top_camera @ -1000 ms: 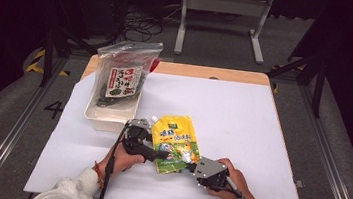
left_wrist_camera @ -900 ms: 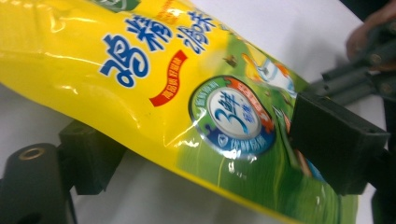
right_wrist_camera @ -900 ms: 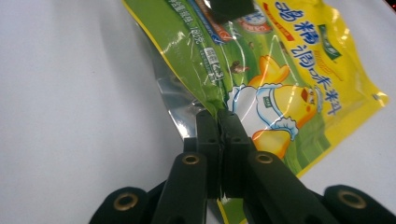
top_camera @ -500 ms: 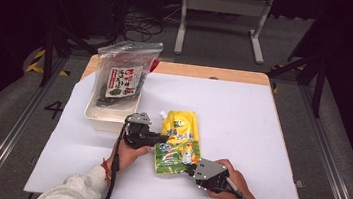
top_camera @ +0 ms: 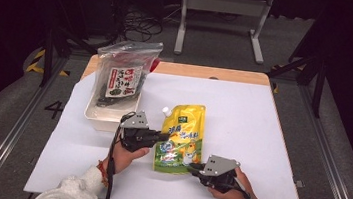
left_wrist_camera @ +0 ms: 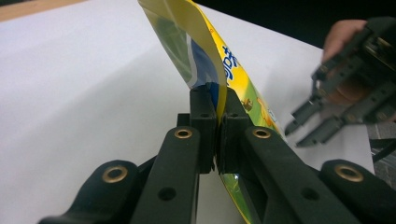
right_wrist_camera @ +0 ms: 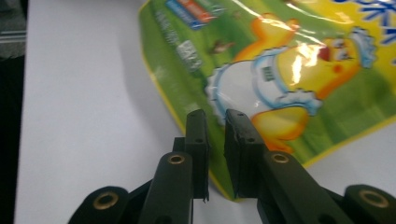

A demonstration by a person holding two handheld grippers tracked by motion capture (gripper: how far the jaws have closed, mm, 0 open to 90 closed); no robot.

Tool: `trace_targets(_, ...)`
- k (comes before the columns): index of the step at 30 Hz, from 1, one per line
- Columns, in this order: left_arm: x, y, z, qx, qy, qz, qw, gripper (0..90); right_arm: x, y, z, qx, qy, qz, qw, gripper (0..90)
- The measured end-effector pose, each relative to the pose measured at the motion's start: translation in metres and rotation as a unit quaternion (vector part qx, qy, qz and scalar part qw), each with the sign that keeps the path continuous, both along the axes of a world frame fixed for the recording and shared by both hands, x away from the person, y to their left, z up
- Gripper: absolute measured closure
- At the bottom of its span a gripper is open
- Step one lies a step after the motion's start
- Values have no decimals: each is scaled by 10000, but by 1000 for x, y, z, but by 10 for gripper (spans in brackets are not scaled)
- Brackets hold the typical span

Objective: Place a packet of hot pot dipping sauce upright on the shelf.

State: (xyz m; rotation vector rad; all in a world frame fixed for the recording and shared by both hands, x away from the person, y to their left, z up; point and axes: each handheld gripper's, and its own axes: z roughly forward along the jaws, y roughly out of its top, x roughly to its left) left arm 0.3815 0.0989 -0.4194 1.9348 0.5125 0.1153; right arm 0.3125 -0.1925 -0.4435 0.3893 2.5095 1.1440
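A yellow and green spouted pouch (top_camera: pixel 183 135) with a cartoon chick lies on the white sheet, its left edge raised. My left gripper (top_camera: pixel 164 137) is shut on that edge; in the left gripper view the pouch (left_wrist_camera: pixel 201 51) rises from between the pressed pads of the left gripper (left_wrist_camera: pixel 217 116). My right gripper (top_camera: pixel 193 168) sits at the pouch's near bottom corner. Its jaws have just been opening. In the right gripper view the right gripper (right_wrist_camera: pixel 215 121) shows a narrow gap over the pouch's (right_wrist_camera: pixel 289 60) green edge, pads not pressing. The right gripper (left_wrist_camera: pixel 301 128) also appears farther off in the left gripper view.
A white tub (top_camera: pixel 107 114) at the left holds a clear bag of dark seaweed (top_camera: pixel 122 75) standing upright. The white sheet (top_camera: pixel 248 117) covers a wooden table (top_camera: pixel 207 73). Metal stands and cables are on the dark floor behind.
My left gripper has closed on the pouch's left edge and risen, lifting that side. The pouch has shifted slightly away from me. The right hand has stayed in place.
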Motion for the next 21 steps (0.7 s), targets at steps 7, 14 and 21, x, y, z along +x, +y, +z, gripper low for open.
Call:
trace_targets(7, 0, 3, 0, -146, -47, -228, 9996, 870, 16, -12, 1, 322, 186, -599, 9975, 720)
trace_targets(14, 7, -2, -5, -318, 217, -383, 9985, 842, 16, -7, -4, 221, 177, -425, 9987, 779)
trace_targets(21, 12, -14, -4, -154, 229, -363, 9990, 859, 15, -5, -6, 180, 42, -355, 9992, 801)
